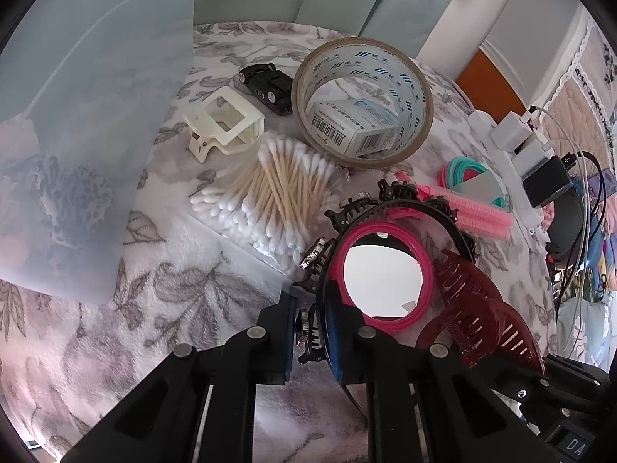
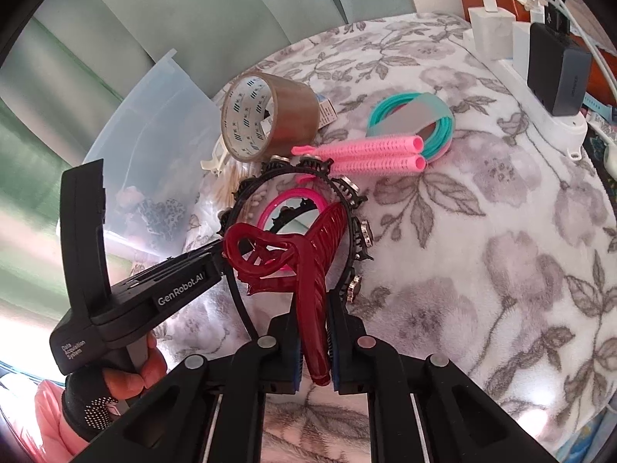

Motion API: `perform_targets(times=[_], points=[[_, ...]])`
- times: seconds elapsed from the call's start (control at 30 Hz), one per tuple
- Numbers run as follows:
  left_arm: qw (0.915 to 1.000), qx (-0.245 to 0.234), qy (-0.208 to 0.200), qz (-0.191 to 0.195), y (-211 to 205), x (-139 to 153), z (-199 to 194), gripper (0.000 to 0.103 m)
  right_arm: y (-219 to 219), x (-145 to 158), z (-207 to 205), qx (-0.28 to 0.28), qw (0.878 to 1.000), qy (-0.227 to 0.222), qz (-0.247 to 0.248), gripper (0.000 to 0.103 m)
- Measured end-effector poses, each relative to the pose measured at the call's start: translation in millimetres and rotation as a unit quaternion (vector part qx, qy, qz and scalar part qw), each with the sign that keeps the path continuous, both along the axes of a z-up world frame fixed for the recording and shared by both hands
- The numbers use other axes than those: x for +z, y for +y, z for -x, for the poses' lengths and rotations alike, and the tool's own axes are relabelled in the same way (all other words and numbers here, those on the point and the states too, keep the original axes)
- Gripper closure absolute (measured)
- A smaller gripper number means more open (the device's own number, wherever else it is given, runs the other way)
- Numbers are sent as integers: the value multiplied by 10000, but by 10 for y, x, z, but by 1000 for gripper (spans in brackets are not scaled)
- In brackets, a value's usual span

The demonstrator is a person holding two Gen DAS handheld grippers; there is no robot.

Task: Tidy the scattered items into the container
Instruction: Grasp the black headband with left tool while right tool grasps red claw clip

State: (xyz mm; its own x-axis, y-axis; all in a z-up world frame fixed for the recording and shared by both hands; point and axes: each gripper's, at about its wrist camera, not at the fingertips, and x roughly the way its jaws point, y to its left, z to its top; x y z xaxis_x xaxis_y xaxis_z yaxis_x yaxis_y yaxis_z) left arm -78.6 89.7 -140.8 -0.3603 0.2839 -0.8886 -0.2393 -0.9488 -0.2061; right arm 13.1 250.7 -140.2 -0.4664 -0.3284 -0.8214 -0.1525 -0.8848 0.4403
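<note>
My left gripper (image 1: 310,332) is shut on a black jewelled headband (image 1: 389,204), whose band runs between its pads. A pink round mirror (image 1: 381,277) lies inside the headband's arc. My right gripper (image 2: 314,341) is shut on a dark red hair claw (image 2: 304,258), just right of the mirror; it also shows in the left wrist view (image 1: 482,320). The translucent plastic container (image 1: 88,123) stands at the left, with patterned items inside. It also shows in the right wrist view (image 2: 154,142).
On the floral blanket (image 2: 482,250) lie a tape roll (image 1: 360,100) with a small box (image 1: 356,125) inside, cotton swabs (image 1: 273,196), a cream clip (image 1: 223,123), a black toy car (image 1: 268,87), pink hair rollers (image 2: 370,154) and teal rings (image 2: 416,119). A power strip (image 2: 540,88) sits far right.
</note>
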Motion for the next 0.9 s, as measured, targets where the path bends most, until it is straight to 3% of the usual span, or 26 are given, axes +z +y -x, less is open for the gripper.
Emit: perform_targets(times=[0.33,0.57,0.63,0.77,0.9], points=[[9998,-39,45,164,203,-105,87,88,-35,11,-18,36,9996,-147,-244,87],[9999,-34,58,114,81,-207,10,88,-63,28,-6,135,9990,-198,-391,86],[9999,-33,60,115,83,-209,17,88,-70,25,-5,155,9987,-237,-416,84],[9999,8,62,115,110,-206,-21,88,-50,23,-5,129,9984,-287,-468,71],[10000,17,45,84,90,-197,-44,89,-49,71,1,110,9986,-190,-485,71]])
